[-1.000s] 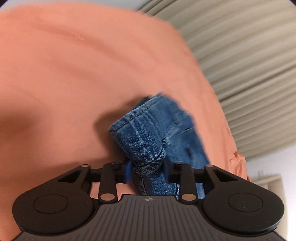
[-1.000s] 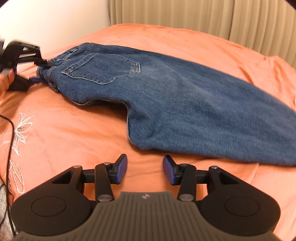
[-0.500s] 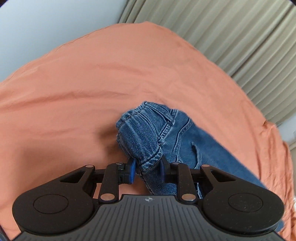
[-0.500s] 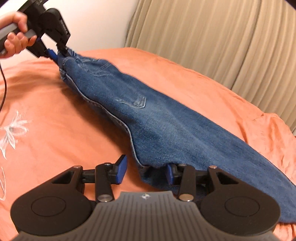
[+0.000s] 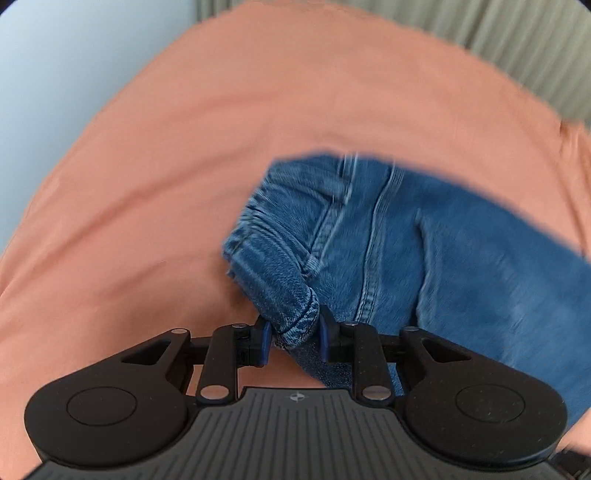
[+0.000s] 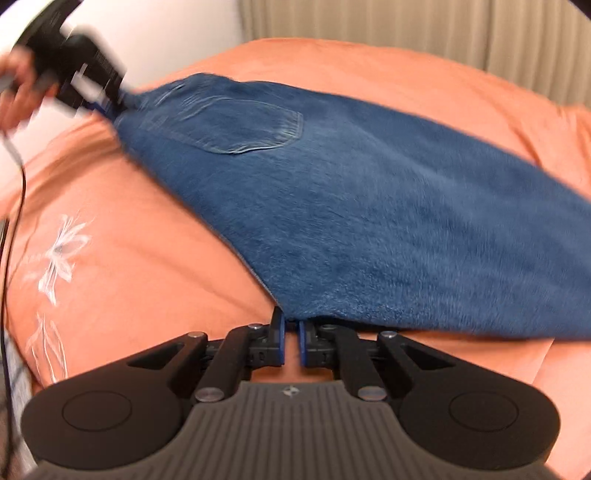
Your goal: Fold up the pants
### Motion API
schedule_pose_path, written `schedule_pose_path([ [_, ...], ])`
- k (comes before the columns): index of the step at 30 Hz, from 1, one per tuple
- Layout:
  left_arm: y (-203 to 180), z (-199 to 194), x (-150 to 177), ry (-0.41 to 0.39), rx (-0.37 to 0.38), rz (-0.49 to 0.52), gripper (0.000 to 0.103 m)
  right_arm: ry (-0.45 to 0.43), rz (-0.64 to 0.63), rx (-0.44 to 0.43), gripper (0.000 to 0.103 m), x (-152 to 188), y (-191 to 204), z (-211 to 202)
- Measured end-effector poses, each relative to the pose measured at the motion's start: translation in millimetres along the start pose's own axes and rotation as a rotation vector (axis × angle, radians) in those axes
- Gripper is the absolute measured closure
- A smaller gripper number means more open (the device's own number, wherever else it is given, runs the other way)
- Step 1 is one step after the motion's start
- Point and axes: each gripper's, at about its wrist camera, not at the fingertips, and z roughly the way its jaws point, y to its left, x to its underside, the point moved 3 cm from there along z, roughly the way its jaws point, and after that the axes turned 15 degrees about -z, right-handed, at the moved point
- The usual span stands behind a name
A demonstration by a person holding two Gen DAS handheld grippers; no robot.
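Observation:
Blue denim pants [image 6: 332, 206] stretch across an orange bedspread [image 6: 129, 266], back pocket up. My left gripper [image 5: 293, 332] is shut on the bunched waistband [image 5: 280, 280] and holds it lifted; it also shows at the upper left of the right wrist view [image 6: 107, 99]. My right gripper [image 6: 291, 332] is shut on the pants' near edge at the crotch side. The leg ends run out of view to the right.
The orange bedspread [image 5: 166, 166] has white flower embroidery [image 6: 59, 254] at the left. Beige curtains [image 6: 424, 33] hang behind the bed, with a pale wall [image 5: 55, 74] at the left. A black cable [image 6: 11, 192] trails down the left side.
My right gripper has closed on the near edge of the pants. My left gripper has kept hold of the waistband and pulled the pants out taut between both grippers.

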Motion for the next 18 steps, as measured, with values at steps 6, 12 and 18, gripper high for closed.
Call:
schedule_pose_path([
  [6,10,-5,-4,0.043,0.032,-0.023,0.054,0.009,-0.032,0.006,0.085,-5,-5,-8],
  [12,8,-56,22,-0.07,-0.025,0.149,0.039,-0.023,0.034,0.032,0.059,9,-19,-45],
  [18,-35,-102,45,-0.103,0.016,0.239,0.039,-0.054,0.218,0.06,0.059,17,-59,-89],
])
